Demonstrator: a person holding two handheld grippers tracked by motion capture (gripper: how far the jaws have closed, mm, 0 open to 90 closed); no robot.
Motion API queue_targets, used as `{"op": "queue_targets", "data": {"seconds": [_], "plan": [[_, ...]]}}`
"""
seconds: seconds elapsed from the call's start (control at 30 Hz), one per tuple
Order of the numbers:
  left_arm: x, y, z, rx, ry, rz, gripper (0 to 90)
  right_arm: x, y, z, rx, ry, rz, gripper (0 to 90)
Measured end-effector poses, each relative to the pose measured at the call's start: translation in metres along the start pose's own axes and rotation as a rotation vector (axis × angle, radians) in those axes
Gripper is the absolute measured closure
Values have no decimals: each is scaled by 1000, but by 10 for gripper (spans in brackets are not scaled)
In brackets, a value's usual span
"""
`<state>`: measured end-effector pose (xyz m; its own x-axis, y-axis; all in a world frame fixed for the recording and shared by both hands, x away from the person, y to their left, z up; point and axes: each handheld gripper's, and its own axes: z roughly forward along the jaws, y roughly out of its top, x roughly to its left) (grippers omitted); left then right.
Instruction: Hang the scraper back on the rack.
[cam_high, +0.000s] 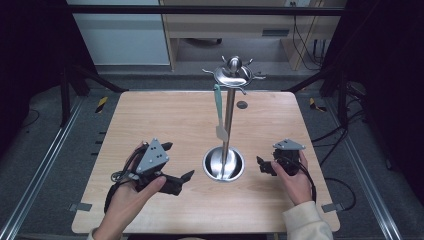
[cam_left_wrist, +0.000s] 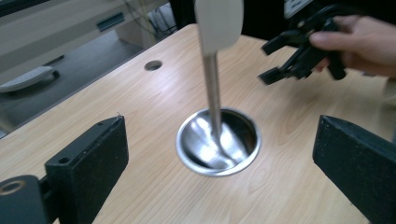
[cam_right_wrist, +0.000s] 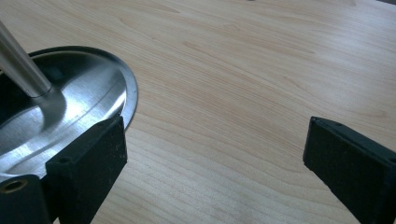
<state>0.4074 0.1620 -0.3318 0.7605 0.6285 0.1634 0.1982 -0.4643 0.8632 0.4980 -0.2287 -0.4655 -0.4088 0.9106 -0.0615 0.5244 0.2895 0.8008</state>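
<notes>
One stand (cam_high: 229, 107) – one spatula (cam_high: 219, 111) – two tongs (cam_high: 176, 161) (cam_high: 262, 165)

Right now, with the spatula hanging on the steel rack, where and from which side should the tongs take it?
Grip the spatula by its slim teal handle, midway below the hook. It hangs upright just left of the rack's pole, so come in level from the left, where the left tongs stand open. The pale blade at the bottom is wider and probably harder to hold. The pole blocks an approach from the right.
</notes>
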Motion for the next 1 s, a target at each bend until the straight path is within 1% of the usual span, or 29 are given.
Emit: {"op": "queue_targets", "data": {"seconds": [0.07, 0.1, 0.13, 0.2, 0.23, 0.3, 0.37, 0.5, 0.53, 0.67, 0.7, 0.77, 0.8, 0.83, 0.87, 0.93, 1.0], "plan": [[4, -6, 0, 26, 34, 4, 32, 0, 0, -1, -4, 1, 0, 65], [7, -9, -1, 32, 51, 4, 32, 1, 0, 0, -3, 1, 2, 65], [10, -12, -1, 29, 66, -5, 33, 0, 0, 0, 1, -2, -4, 65], [17, -18, -2, 10, 72, -43, 31, 1, 0, 0, 10, 1, 2, 65], [21, -21, -2, 6, 78, -59, 30, 0, 0, 1, 12, 0, -8, 65], [28, -26, -1, 11, 101, -76, 30, 0, -1, 1, 19, -9, -2, 66], [34, -31, -1, 23, 117, -83, 26, -1, -1, 1, 23, -11, 4, 66], [42, -42, 3, 52, 121, -96, 23, 0, -2, 1, 25, -8, 3, 66], [44, -45, 5, 56, 126, -104, 23, 0, -2, 2, 27, -8, -1, 66], [53, -58, 12, 94, 146, -113, 26, 0, -2, 1, 27, -5, 0, 67], [55, -62, 13, 101, 145, -120, 27, 0, -2, 1, 26, -5, 3, 67], [56, -68, 15, 136, 173, -105, 30, -1, -2, 1, 24, -10, 0, 67], [57, -70, 16, 147, 167, -108, 35, -1, -2, 1, 26, -9, 1, 67], [57, -73, 16, 145, 160, -120, 32, -1, -2, 2, 25, -10, -2, 67], [57, -75, 16, 149, 156, -122, 30, 0, -2, 2, 27, -12, 2, 68], [58, -79, 17, 154, 156, -127, 31, 0, -2, 2, 30, -12, 2, 68], [60, -84, 19, 155, 153, -141, 31, 0, -2, 2, 28, -13, -2, 68]]}}
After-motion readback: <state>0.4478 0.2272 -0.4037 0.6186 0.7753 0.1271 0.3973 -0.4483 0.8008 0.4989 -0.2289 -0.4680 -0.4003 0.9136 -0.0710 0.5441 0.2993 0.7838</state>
